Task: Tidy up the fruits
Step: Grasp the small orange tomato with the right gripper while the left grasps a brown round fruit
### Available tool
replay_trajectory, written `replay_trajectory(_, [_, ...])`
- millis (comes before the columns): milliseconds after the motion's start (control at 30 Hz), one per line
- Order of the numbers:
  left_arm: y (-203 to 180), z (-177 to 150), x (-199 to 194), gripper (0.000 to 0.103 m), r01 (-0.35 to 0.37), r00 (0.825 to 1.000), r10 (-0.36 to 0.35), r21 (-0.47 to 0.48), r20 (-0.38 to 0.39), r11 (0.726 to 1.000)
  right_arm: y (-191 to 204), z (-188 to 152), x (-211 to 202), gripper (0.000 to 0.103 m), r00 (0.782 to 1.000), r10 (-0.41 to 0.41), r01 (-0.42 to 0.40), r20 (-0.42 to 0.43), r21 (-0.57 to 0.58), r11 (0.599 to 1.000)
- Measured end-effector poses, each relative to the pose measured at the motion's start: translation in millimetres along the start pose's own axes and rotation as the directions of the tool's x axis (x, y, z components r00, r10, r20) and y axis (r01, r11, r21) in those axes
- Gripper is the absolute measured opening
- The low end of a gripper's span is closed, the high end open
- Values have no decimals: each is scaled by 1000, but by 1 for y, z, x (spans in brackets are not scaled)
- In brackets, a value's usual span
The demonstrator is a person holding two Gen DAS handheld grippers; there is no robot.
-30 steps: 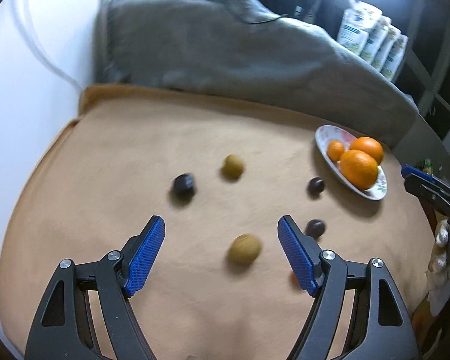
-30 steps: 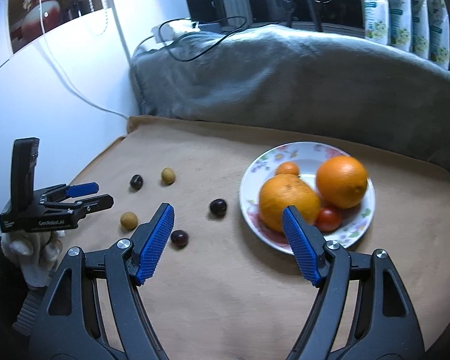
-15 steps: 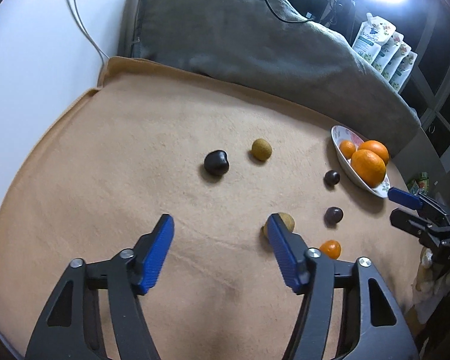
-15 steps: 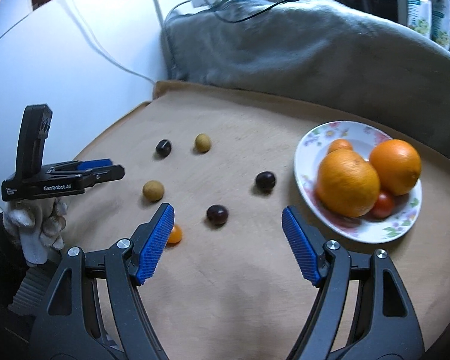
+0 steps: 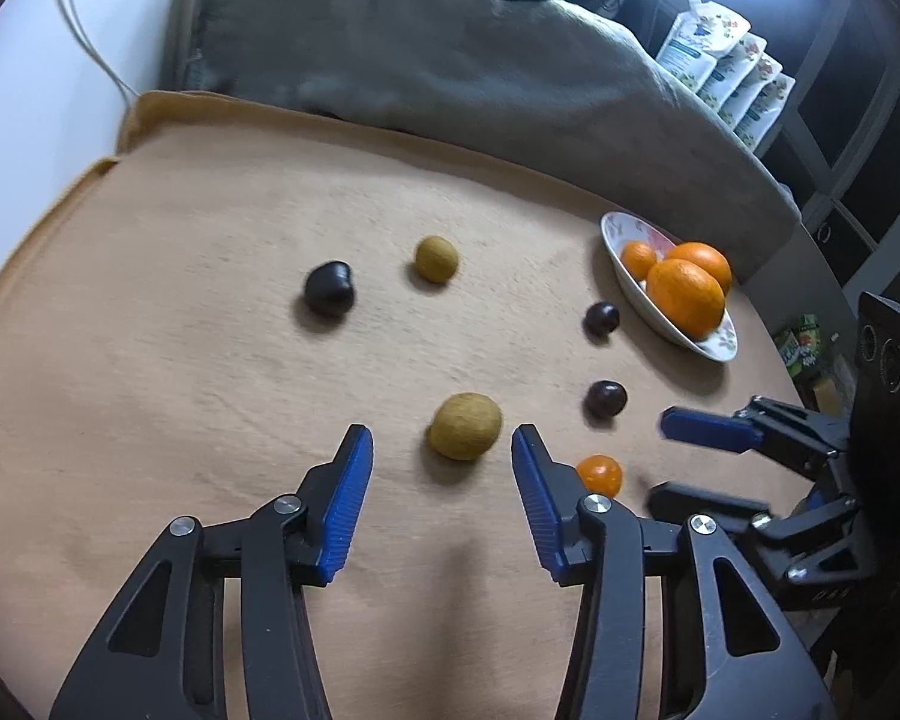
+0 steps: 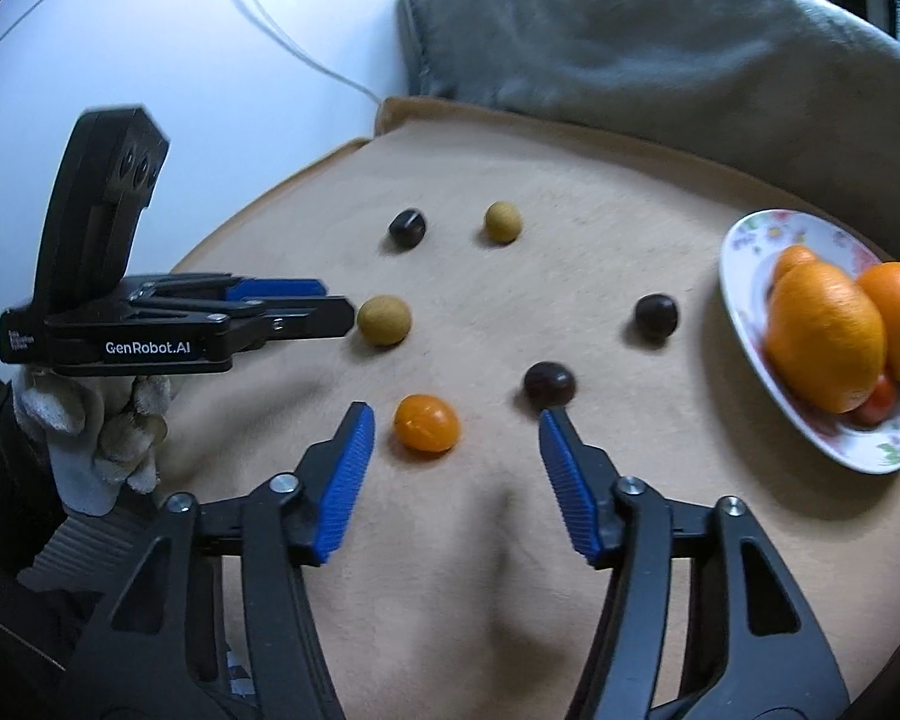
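Six loose fruits lie on the tan cloth (image 5: 150,360) covering the table; a floral plate (image 6: 750,312) at 3 o'clock in the right wrist view carries two large oranges (image 6: 825,336), a smaller orange and a red fruit.

Left claw (image 5: 441,456): jaws apart and closing, nothing gripped. The near tan fruit (image 5: 465,425) sits just ahead of the tips, between their lines, pads not touching it. A gloved hand (image 6: 99,438) carries this claw at 9 o'clock in the right wrist view.

Right claw (image 6: 456,426): jaws apart and closing, nothing gripped. The small orange fruit (image 6: 426,422) lies between the tips, nearer the left pad, clear of both. One dark fruit (image 6: 549,383) sits just beyond the right tip at 1 o'clock.

Second dark fruit (image 6: 656,313) lies near the plate. Third dark fruit (image 6: 407,227) and far tan fruit (image 6: 503,220) lie side by side at 12 o'clock, apart. Grey blanket (image 6: 660,60) borders the cloth's far edge.
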State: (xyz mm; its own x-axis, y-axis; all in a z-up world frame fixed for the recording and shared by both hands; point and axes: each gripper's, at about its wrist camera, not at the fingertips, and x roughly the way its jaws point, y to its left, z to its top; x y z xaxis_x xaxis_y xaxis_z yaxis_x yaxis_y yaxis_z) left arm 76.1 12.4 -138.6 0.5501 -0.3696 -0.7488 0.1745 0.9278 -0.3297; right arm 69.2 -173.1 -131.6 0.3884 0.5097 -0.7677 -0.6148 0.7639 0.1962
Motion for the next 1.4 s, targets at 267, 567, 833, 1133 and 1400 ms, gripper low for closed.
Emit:
replay_trajectory(267, [-8,0,12,46,8,999,-8,16,-33,1000,7,2,19,47,1000,11,-12,-29,-32,999])
replay_trajectory(567, [-9,3,21,35,-13,999,15,32,-49,999,8,3,23,41,999,-1,-1,-43,-39,999])
replay_trajectory(833, [-11,3,25,28,-32,998,34,50,-46,998,11,2,29,29,999,-11,8,-52,-56,998])
replay_trajectory(1133, [-13,4,22,28,-31,999,33,49,-39,998,11,1,25,28,999,-15,14,-34,-49,999])
replay_trajectory(1400, [-22,8,13,28,-20,1000,20,49,-11,999,1,1,3,28,999,-33,33,10,-17,999])
